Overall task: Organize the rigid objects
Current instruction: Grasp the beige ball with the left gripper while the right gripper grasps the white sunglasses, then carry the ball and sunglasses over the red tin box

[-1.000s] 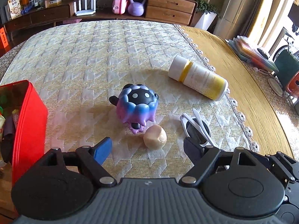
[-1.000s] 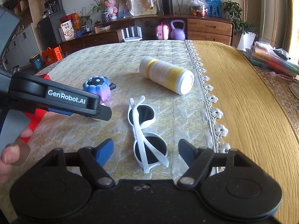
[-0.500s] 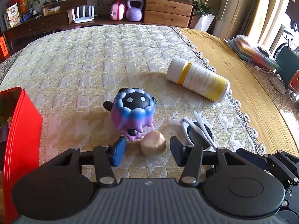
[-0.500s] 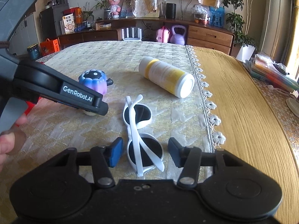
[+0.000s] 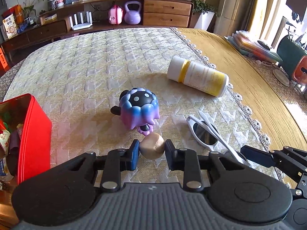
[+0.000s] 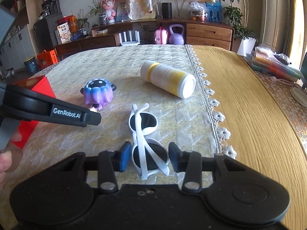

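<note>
A beige ball (image 5: 152, 146) lies on the pale quilted cloth (image 5: 86, 72), just in front of a purple-blue round toy (image 5: 139, 109). My left gripper (image 5: 152, 150) is closing, and both pads touch the ball's sides. White sunglasses (image 6: 143, 126) lie folded to the right. My right gripper (image 6: 149, 158) is closing around their near lens, and its pads meet the rim. A white and yellow bottle (image 5: 199, 76) lies on its side further back.
An open red box (image 5: 34, 134) with packets inside stands at the left edge. The lace-edged cloth ends at the right on a mustard tablecloth (image 6: 249, 105). Stacked folders (image 6: 274, 63) lie far right. A hand (image 6: 7, 159) holds the left gripper.
Both grippers' jaws have drawn in from wide apart, the left onto the beige ball, the right onto the near lens of the sunglasses. The left gripper has edged forward.
</note>
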### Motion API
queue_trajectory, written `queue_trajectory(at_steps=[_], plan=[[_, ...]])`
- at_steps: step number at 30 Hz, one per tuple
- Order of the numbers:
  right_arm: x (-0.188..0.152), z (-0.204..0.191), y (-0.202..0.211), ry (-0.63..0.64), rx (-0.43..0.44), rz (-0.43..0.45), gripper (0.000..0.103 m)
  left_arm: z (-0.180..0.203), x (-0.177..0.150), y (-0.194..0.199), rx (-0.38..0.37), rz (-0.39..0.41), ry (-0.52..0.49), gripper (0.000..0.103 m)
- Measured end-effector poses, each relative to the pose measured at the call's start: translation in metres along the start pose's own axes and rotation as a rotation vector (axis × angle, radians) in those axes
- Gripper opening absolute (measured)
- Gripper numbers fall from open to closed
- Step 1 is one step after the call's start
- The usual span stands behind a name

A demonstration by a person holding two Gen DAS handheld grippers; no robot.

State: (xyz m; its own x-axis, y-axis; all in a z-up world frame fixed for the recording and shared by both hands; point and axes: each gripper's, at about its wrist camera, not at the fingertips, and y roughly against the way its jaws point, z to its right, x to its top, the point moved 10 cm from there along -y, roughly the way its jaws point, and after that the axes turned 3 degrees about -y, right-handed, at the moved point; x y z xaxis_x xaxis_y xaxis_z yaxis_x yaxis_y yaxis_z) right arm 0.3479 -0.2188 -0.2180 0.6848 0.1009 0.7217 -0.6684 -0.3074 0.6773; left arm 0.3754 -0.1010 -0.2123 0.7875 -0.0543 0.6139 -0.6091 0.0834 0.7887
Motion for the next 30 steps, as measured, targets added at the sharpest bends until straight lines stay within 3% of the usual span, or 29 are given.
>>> queue_trajectory(at_steps=[15,30], plan=[[-0.008,-0.021,0.05,-0.001,0.001,0.017,0.041,-0.025,-0.02,0.067,-0.031,0.011,0.002,0.028],[-0.002,-0.054,0.089,0.052,-0.007,0.065,0.041,-0.086,-0.044,0.121,-0.011,0.025,0.07,0.028]])
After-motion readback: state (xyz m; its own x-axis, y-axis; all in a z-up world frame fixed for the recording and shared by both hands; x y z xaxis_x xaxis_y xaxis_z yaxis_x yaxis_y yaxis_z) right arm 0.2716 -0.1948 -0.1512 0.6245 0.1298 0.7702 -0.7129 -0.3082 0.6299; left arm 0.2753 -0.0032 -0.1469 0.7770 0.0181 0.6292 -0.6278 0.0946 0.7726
